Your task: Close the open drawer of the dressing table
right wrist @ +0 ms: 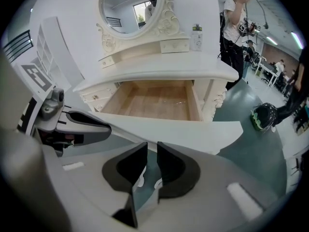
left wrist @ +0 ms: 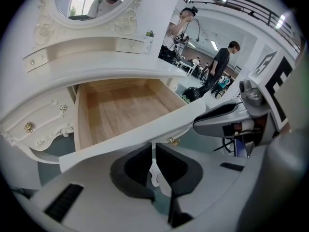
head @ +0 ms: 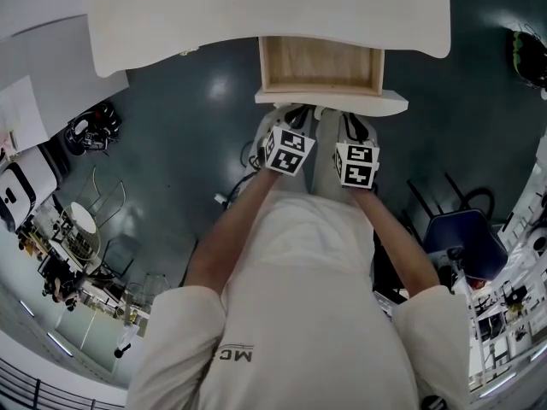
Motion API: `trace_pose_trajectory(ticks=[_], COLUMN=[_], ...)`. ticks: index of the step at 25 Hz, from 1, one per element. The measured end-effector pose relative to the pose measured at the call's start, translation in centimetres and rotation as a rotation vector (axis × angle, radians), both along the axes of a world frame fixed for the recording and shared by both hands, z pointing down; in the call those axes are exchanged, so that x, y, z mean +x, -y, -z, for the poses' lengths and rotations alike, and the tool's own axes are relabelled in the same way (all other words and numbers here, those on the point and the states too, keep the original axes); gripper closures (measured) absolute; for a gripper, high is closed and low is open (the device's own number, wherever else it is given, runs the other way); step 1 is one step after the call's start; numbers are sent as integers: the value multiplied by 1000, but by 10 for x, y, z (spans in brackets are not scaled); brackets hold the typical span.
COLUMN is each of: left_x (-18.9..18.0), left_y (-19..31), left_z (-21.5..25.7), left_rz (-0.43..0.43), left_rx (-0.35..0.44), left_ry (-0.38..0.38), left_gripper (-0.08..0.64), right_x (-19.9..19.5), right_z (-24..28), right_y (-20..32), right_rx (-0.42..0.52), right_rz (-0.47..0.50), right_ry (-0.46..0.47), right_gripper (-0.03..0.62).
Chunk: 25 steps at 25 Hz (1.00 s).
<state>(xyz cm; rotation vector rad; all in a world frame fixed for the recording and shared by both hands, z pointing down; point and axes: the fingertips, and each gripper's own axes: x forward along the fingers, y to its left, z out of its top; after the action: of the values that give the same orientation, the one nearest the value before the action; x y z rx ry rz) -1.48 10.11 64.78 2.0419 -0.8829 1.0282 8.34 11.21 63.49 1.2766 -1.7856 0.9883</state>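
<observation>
Drawer [head: 320,65]: pulled out, far centre, under dressing table [head: 171,24] top (bare wood inside).
Left gripper [left wrist: 154,162]: jaws pinched together, holding nothing, just near of drawer front.
Right gripper [right wrist: 151,164]: likewise, alongside; both forearms stretched forward.
Shirt [head: 282,314]: reads "MC".

drawer [head: 320,65] inside: pale bare wood, grain showing, matt
drawer front [head: 333,101]: white paint, smooth, faint sheen
table top [head: 256,7]: white paint, smooth, satin
knob [left wrist: 28,127]: gold-coloured metal, shiny
mirror [right wrist: 128,6]: glass, reflective
floor [head: 197,126]: dark, glossy, light glare
left gripper [left wrist: 154,151], right gripper [right wrist: 151,151]: grey matt plastic, black matt pads [right wrist: 171,170]
</observation>
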Motion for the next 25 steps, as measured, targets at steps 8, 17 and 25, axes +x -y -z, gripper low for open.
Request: trace_pose_trajectory(ticks=[8,17,25], left_x=[-3,-1,-7], left_y=[21,42,66], left_z=[1,1,-1], left_rz=[3,22,75], left_rx=[25,40,55], left_ry=[5,7,4], left_gripper=[551,551,551], right_x=[1,9,4], right_z=[4,3,14], right_y=[19,18,35], right_rx=[24,15,50], right_rz=[2,-1,-3], right_ry=[15,21,34], right_gripper=[545,545,561])
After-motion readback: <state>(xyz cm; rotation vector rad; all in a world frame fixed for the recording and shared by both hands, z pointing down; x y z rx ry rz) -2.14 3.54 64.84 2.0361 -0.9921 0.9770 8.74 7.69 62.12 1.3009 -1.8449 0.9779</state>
